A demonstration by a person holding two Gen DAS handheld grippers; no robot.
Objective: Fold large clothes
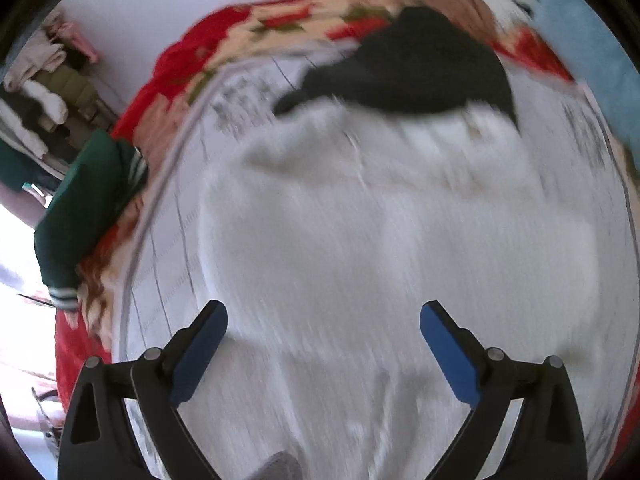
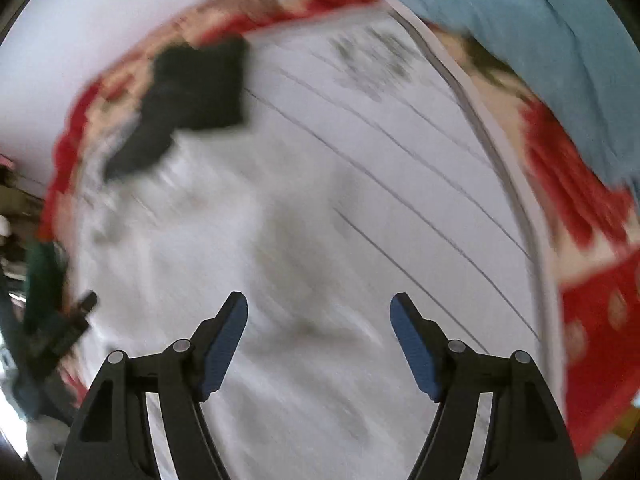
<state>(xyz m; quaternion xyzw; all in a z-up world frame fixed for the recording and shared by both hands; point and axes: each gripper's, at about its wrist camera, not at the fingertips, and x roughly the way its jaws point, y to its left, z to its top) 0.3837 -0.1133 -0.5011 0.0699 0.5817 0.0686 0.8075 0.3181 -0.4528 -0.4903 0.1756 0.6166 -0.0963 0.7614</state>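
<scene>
The white garment (image 1: 400, 232) is seen spread across a white lined board (image 1: 176, 240) that lies on a bed covered by a red floral blanket (image 1: 280, 20); both views are smeared by motion blur. A plain pale wall (image 1: 160, 0) is seen behind the bed, and hanging clothes (image 1: 44, 80) are visible at the far left. A black garment (image 1: 412, 68) is laid partly over the white one's far edge, a dark green garment (image 1: 84, 204) rests on the blanket's left side, and a light blue fabric (image 2: 540, 40) is draped at the right. The left gripper (image 1: 324, 320) and the right gripper (image 2: 319, 312) are held over the white cloth — fingers spread wide apart, nothing clasped between them.
</scene>
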